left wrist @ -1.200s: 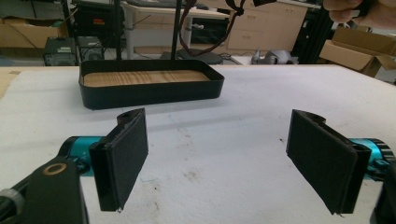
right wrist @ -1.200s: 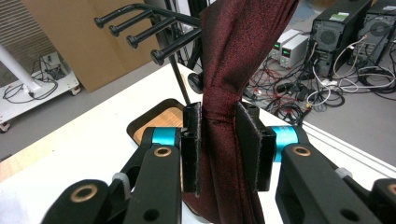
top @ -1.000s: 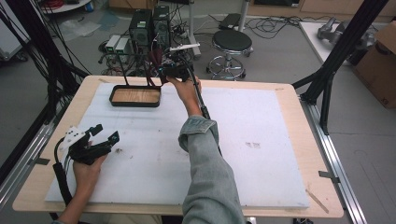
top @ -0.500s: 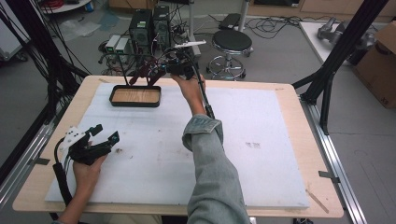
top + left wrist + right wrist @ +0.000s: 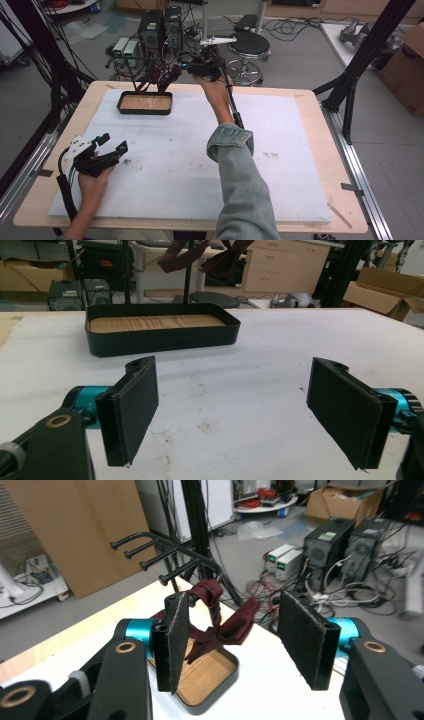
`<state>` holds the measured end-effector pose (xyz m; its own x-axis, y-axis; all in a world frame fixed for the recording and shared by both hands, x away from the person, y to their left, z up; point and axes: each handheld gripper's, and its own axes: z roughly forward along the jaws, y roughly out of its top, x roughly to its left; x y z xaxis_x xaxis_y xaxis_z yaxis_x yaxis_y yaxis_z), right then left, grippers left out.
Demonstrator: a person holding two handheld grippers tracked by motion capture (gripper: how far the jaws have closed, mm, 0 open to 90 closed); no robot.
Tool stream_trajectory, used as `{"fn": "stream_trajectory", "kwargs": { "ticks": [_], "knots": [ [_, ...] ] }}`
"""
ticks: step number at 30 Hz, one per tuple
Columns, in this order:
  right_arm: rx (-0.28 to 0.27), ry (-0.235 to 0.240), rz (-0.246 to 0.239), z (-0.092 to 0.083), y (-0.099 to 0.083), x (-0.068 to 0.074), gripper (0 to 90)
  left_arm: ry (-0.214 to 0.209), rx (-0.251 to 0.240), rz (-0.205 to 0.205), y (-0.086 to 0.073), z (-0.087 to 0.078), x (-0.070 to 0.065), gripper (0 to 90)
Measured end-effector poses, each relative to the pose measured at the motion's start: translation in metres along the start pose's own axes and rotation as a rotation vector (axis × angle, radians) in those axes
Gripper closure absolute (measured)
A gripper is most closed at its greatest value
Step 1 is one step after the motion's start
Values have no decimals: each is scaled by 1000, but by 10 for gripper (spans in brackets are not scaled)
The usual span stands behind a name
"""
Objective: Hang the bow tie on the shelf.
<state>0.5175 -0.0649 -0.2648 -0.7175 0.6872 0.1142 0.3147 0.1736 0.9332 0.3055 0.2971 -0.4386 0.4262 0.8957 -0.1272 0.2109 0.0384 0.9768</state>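
1. Since the earlier frame, the right gripper [image 5: 172, 75] has pulled up and back from the cloth [image 5: 159, 77], and its jaws have just been opening; nothing is between them now.
2. In the right gripper view the two black pads [image 5: 176, 639] stand apart, with the cloth [image 5: 220, 622] seen through the gap, beyond the jaws and untouched.
3. That cloth is dark red and hangs draped on the rack [image 5: 165, 555], a black stand with several prongs that rises from the tray [image 5: 145, 103].
4. Part of the cloth dangles just above the tray's wooden floor, at the tray's far side; whether it touches the floor I cannot tell.
5. The tray is black-walled and sits at the far left of the white mat [image 5: 300, 165].
6. The left gripper [image 5: 111, 145] rests low on the mat, well apart from the tray, on the near side, in the person's left hand [image 5: 92, 177].
7. Its jaws are wide apart and hold nothing; in the left gripper view the tray [image 5: 160, 340] lies ahead between the pads [image 5: 132, 407], with the cloth [image 5: 225, 260] hanging above it.
8. The right arm, in a denim sleeve [image 5: 240, 180], reaches across the mat toward the tray.
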Motion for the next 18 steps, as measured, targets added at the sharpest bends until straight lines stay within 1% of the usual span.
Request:
{"fn": "stream_trajectory", "kwargs": {
  "ticks": [3, 6, 10, 14, 18],
  "knots": [
    [-30, -2, -7, -14, 2, -2, 453, 0, 0, 1, 0, 0, 0, 210],
    [-53, -22, -20, -31, 2, -3, 444, 1, 0, 1, 0, 0, 0, 210],
    [-81, -51, -26, -53, 0, -4, 383, 2, 1, 2, 0, 0, 0, 210],
    [-104, -77, -12, -75, -2, -8, 344, 4, 1, 3, 0, 0, -1, 210],
    [-138, -110, -25, -99, -4, -11, 304, 5, 2, 3, 0, 0, -1, 210]
  ]
}}
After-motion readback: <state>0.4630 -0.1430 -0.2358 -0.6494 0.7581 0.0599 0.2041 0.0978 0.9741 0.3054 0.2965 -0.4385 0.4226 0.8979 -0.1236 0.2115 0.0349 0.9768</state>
